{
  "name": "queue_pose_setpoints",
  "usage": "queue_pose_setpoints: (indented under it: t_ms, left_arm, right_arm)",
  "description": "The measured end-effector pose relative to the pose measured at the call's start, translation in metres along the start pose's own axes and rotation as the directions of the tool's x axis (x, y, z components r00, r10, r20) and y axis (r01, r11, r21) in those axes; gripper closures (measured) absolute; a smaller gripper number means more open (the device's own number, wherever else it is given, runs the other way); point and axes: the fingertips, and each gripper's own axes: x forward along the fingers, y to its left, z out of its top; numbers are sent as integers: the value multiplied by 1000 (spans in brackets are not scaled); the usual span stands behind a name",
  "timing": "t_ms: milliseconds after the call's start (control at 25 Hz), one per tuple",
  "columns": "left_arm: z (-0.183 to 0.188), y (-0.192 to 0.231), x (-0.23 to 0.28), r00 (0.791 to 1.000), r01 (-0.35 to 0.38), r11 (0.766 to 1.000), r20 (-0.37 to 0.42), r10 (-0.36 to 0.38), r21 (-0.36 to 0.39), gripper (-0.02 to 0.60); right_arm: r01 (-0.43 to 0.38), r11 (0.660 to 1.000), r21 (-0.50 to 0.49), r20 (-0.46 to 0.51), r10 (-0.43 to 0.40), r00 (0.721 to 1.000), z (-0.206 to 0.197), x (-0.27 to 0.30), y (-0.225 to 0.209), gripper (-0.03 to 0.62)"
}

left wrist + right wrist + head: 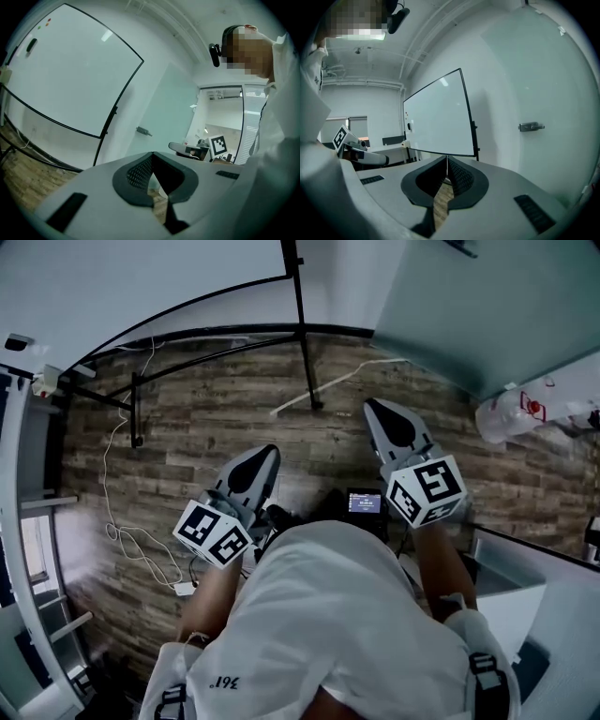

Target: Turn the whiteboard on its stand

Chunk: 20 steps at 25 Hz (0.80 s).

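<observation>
Only part of whiteboard [169, 273] in head view

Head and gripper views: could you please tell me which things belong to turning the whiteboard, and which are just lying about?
Job: whiteboard, stand, left gripper, right gripper.
Lying about: white floor cable, small lit screen, door handle.

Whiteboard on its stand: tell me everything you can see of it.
The large white rectangular whiteboard has a thin black frame and a blank surface. Near one upper corner sit a red dot, a green dot and a small black eraser-like block. It stands upright on a black metal stand whose feet rest on the wood-plank floor, close to a pale wall. Nothing else touches it.
</observation>
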Motion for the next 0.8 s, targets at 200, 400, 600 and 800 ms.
queue_pose_setpoints:
  t_ms: [200,400,600,800]
  left_arm:
    - [6,3,13,999,-36,999,32,36,-2,574]
    - [8,1,28,996,-67,998,55,67,1,574]
    - [15,7,34,993,-98,995,67,97,12,556]
    - [17,17,42,995,-89,996,55,87,32,543]
  right_arm:
    - [-33,999,2,32,33,999,8,1,-14,565]
    - [-82,996,-16,26,83,996,8,-2,-31,499]
    - [-123,992,-25,12,123,992,7,10,-36,482]
    - [-137,991,-14,-4,137,991,1,27,-39,477]
